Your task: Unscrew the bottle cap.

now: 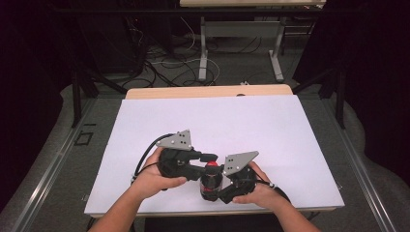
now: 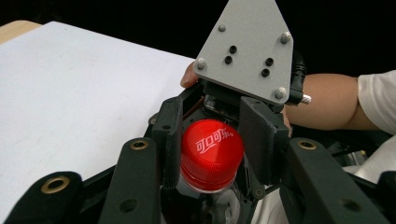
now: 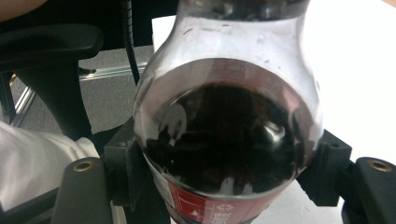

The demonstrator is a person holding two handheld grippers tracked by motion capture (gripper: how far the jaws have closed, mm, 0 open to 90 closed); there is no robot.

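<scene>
A small cola bottle (image 1: 211, 186) with a red cap (image 1: 212, 166) stands near the table's front edge. My right gripper (image 1: 213, 189) comes in from the right and is shut on the bottle's body. In the right gripper view its pads (image 3: 122, 163) press both sides of the dark, cola-filled bottle (image 3: 224, 140). My left gripper (image 1: 209, 160) reaches in from the left at cap height. In the left gripper view the red cap (image 2: 212, 156) sits clamped between the left gripper's pads (image 2: 170, 140). The right gripper's grey plate (image 2: 247, 51) shows just behind the cap.
A white sheet (image 1: 217, 116) covers the table, with a strip of bare wood (image 1: 208, 92) at the far edge. Beyond it lie floor cables and a table's legs (image 1: 203, 58). A black chair (image 3: 51, 56) stands beside the table. A forearm (image 2: 327, 102) crosses behind the grey plate.
</scene>
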